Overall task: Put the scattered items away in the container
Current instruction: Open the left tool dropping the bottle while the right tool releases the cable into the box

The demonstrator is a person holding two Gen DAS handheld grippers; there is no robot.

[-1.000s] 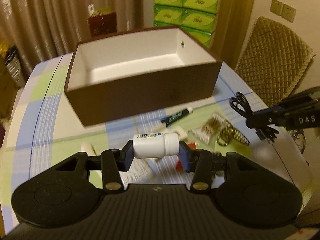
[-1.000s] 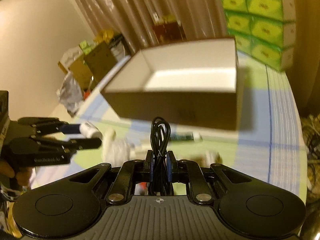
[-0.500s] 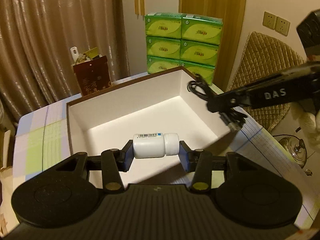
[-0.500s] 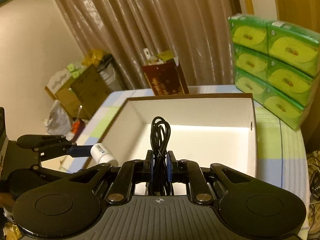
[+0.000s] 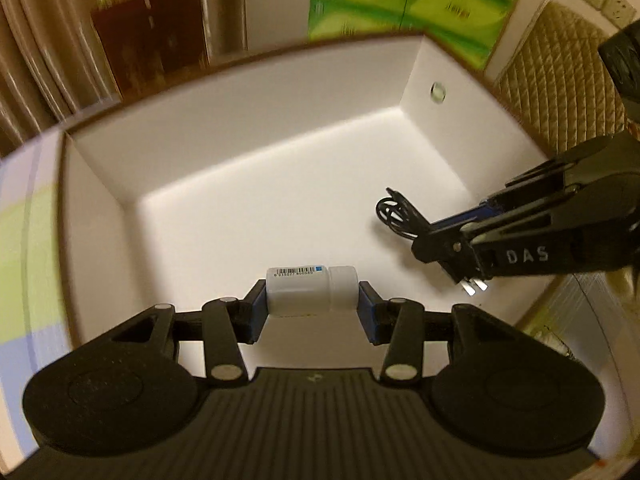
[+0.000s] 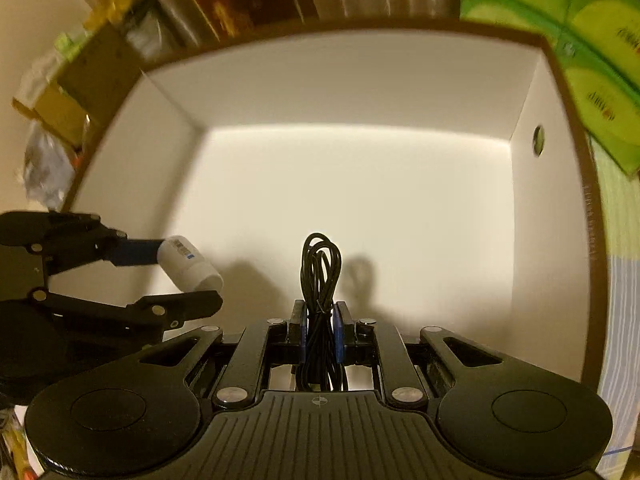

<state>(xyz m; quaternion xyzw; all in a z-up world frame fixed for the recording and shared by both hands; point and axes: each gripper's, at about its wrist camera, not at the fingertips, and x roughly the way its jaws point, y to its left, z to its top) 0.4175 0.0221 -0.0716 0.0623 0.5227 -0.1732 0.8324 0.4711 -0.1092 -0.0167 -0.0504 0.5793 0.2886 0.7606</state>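
Both loads hang inside the white-lined box (image 5: pixel 248 160), ready for release. The left gripper (image 5: pixel 312 308) clamps a white pill bottle (image 5: pixel 311 291) sideways; the right gripper (image 6: pixel 320 326) pinches a coiled black cable (image 6: pixel 320 268). Next, I judge, lower and part the fingers. The floor below looks bare; the walls stand well off.

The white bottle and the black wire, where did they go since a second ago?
Both grippers carried them from above the table into the box. The left gripper still grips the white bottle; the right gripper still pinches the black wire. Nothing dropped yet.
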